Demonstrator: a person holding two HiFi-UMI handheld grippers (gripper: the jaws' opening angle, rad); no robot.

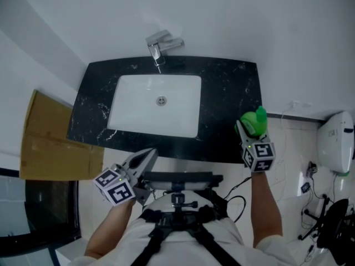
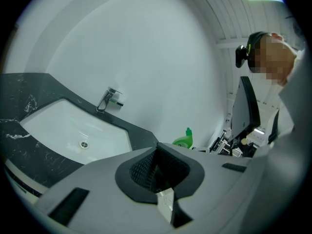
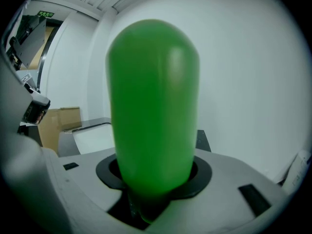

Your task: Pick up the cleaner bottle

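The green cleaner bottle (image 1: 254, 122) stands upright at the right end of the black marble counter (image 1: 227, 93). My right gripper (image 1: 247, 129) is shut on it. In the right gripper view the bottle (image 3: 152, 96) fills the middle, clamped between the jaws of the right gripper (image 3: 151, 189). Whether its base touches the counter is hidden. My left gripper (image 1: 148, 154) hovers by the counter's front edge, left of centre, shut and holding nothing. In the left gripper view the left gripper (image 2: 157, 172) has its pads together, and the bottle (image 2: 184, 140) shows far off.
A white sink basin (image 1: 155, 104) is set into the counter, with a chrome faucet (image 1: 161, 44) behind it. A cardboard box (image 1: 50, 143) leans at the left. At the right are a white appliance (image 1: 335, 143) and cables (image 1: 310, 204) on the floor.
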